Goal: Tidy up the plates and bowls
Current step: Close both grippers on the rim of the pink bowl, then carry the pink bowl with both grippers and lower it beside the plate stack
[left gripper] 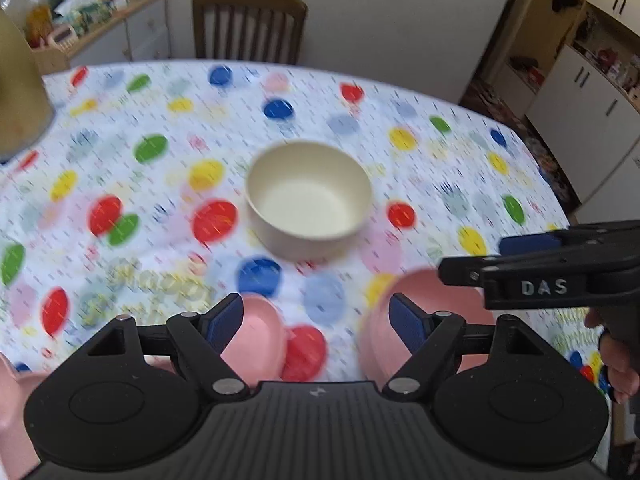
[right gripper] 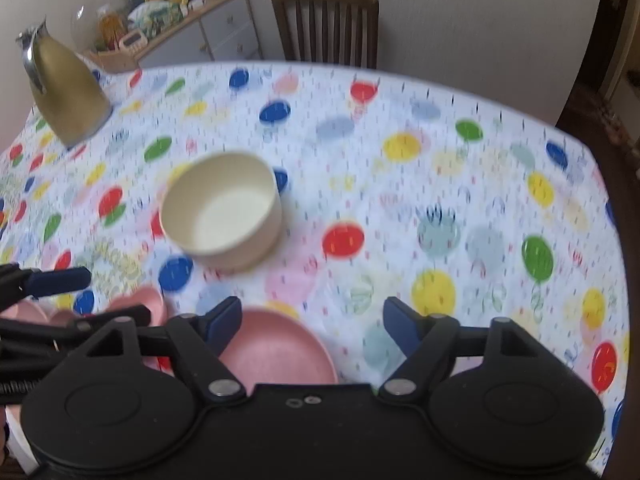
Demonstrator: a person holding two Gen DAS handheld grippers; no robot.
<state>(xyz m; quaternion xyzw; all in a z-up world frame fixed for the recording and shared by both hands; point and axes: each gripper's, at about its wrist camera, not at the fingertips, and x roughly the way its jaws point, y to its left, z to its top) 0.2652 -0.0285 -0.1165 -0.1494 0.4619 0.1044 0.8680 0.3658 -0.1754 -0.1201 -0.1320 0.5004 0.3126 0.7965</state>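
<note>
Left gripper (left gripper: 316,316): we find the jaws spread wide, nothing between them.
Right gripper (right gripper: 312,318): we find the jaws spread wide, nothing held.
Relative position: we note both side by side, close together.

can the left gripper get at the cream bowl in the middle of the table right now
Probably yes. The left gripper is open and empty, and the cream bowl stands upright straight ahead of it on bare tablecloth. The pink dishes sit low by the fingers, not in the path.
</note>
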